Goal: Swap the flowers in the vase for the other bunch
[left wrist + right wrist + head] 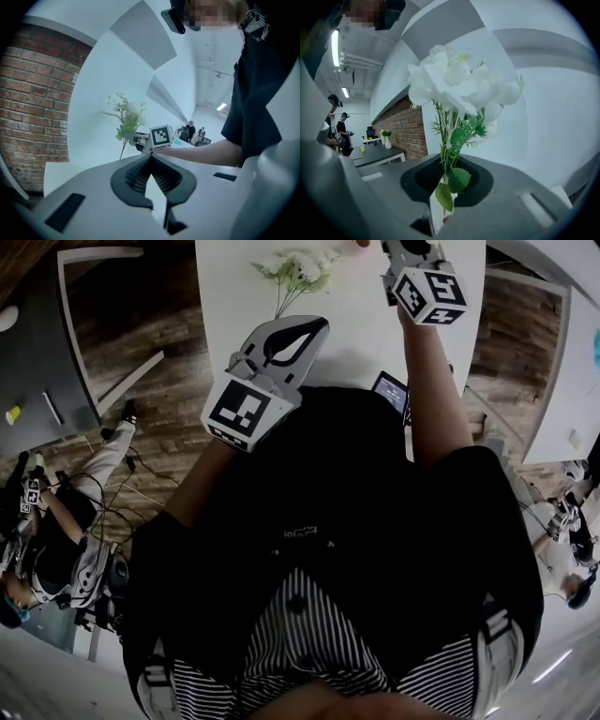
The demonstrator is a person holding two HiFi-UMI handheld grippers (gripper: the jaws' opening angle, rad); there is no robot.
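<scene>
The person faces a white table (347,343) at their twelve o'clock, with both tools held out toward it. The right gripper (443,185), at about one o'clock, pinches the green stems of a bunch of white flowers (454,89); the blooms stand above its jaws and a couple of leaves hang below. The left gripper (151,159), near eleven o'clock, has its jaws pressed together with nothing between them. From overhead the bunch shows near twelve o'clock, probably clear of the tabletop, though that is hard to judge.
</scene>
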